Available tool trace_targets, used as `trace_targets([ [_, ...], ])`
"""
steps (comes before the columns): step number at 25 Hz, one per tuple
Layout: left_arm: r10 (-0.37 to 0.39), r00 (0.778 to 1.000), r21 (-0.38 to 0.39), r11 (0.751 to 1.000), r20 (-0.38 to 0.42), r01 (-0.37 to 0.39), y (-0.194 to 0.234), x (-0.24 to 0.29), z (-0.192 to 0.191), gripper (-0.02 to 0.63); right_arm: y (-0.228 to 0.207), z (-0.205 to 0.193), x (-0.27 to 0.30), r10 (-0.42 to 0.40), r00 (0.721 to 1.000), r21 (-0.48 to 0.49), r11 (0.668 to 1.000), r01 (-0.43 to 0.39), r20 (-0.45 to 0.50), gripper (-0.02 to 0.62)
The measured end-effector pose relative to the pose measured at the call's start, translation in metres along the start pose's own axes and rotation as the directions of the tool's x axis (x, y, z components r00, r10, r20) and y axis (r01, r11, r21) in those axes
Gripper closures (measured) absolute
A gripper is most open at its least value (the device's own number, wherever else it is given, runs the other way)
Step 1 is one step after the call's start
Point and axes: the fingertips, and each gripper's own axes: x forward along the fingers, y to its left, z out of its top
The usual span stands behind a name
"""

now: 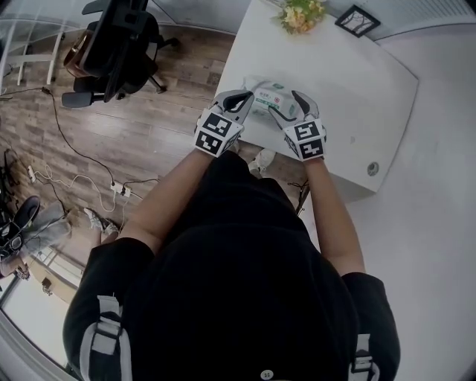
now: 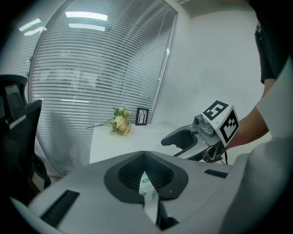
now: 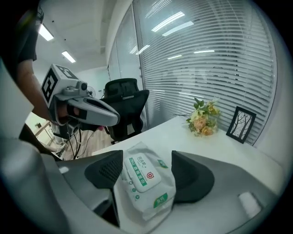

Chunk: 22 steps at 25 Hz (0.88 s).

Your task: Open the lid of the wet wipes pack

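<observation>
The wet wipes pack [image 1: 266, 100], white with green print, sits near the front edge of the white table [image 1: 349, 82]. In the right gripper view its flat white lid [image 3: 142, 172] faces up and lies shut. My right gripper [image 1: 286, 106] has the pack [image 3: 146, 201] between its two dark pads, both touching its sides. My left gripper [image 1: 242, 98] is at the pack's left end. Its jaws are shut on a thin white and green strip of the wrapper [image 2: 146, 185]. How that strip joins the pack is hidden.
A bunch of flowers [image 1: 301, 15] and a small black picture frame [image 1: 357, 20] stand at the table's far side. A black office chair [image 1: 119, 45] and cables [image 1: 74, 178] are on the wooden floor to the left. Window blinds [image 2: 91, 68] hang behind the table.
</observation>
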Motion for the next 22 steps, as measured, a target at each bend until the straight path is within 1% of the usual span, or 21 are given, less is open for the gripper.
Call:
trace_targets([
  [3, -0.006, 0.999, -0.010, 1.000, -0.041, 0.005, 0.005, 0.009, -0.018, 0.600, 0.005, -0.008, 0.014, 0.008, 0.999, -0.026, 1.000, -0.009, -0.037, 0.252],
  [8, -0.016, 0.996, -0.025, 1.000, -0.087, 0.014, 0.008, 0.020, -0.040, 0.600, 0.007, -0.023, 0.032, 0.008, 0.995, -0.063, 0.998, -0.014, -0.098, 0.252],
  [13, 0.001, 0.985, -0.043, 0.999, -0.170, -0.009, 0.015, 0.032, -0.063, 0.600, 0.011, -0.034, 0.045, 0.013, 0.986, -0.121, 0.992, -0.034, -0.164, 0.252],
  [17, -0.001, 0.979, -0.049, 0.999, -0.203, -0.009, 0.016, 0.044, -0.074, 0.600, 0.015, -0.042, 0.052, 0.004, 0.977, -0.206, 0.977, -0.049, -0.213, 0.252],
  [20, 0.002, 0.968, -0.066, 0.998, -0.253, -0.019, 0.017, 0.047, -0.081, 0.600, 0.018, -0.049, 0.057, -0.012, 0.969, -0.270, 0.961, -0.056, -0.246, 0.252],
  [22, 0.007, 0.959, -0.076, 0.997, -0.282, -0.030, 0.017, 0.050, -0.087, 0.600, 0.019, -0.051, 0.060, -0.019, 0.965, -0.289, 0.955, -0.059, -0.261, 0.252],
])
